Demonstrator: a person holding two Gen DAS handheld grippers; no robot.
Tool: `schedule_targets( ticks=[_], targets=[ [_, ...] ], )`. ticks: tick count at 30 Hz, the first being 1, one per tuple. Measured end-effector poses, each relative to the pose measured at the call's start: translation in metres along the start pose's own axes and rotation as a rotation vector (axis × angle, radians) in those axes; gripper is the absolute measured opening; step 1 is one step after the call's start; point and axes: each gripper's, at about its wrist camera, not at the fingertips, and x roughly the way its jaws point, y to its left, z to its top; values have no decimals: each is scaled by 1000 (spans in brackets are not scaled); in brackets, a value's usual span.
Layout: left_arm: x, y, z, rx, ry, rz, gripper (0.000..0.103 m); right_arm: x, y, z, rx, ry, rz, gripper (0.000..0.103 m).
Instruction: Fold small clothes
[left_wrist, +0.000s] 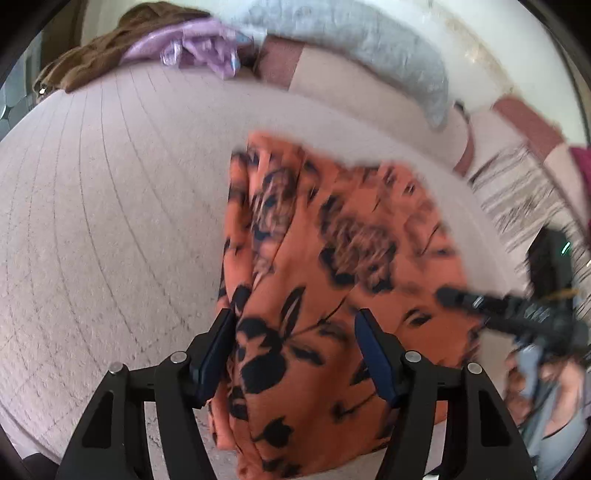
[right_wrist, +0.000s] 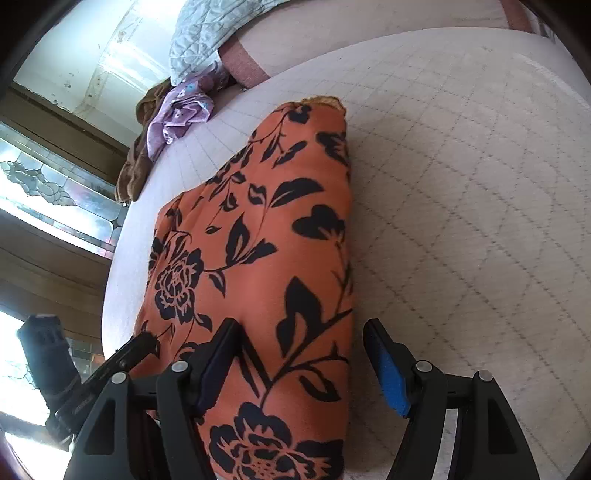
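Lay folded on the quilted bed (right_wrist: 461, 166): orange floral garment (right_wrist: 266, 240), lilac cloth (right_wrist: 177, 114) at eleven o'clock. Stood wide over it, gripping nothing: left gripper (left_wrist: 295, 347) jaws, right gripper (right_wrist: 301, 354) jaws.

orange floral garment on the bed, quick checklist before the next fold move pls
1. Left claw open around the orange floral garment: ok.
2. Right claw open, not pinching cloth: ok.
3. Garment lies fully on the bed cover: not ok, the near end hangs over the edge.
4. Bare cover beside the garment for folding: ok.
5. Lilac clothes well apart: ok.
6. Layers evenly stacked: cannot tell, left view is blurred.
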Motion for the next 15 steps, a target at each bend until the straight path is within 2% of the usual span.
schedule_targets(
  ticks=[2, 3, 7, 11, 15],
  targets=[
    [3, 4, -2, -4, -20, -12, 68, 8, 3, -2, -6, 20, 9, 72],
    [3, 3, -1, 6, -13, -4, 64, 12, 7, -4, -19, 25, 8, 72],
    [3, 1, 1, 32, -14, 8, 56, 16, 18, -5, -69, 21, -43, 66],
    [2, -4, 5, 34, -11, -2, 34, 14, 18, -5, -78, 20, -51, 60],
    [-7, -15, 10, 29, -35, 21, 23, 2, 31, -5, -139, -8, -80, 46]
  ],
)
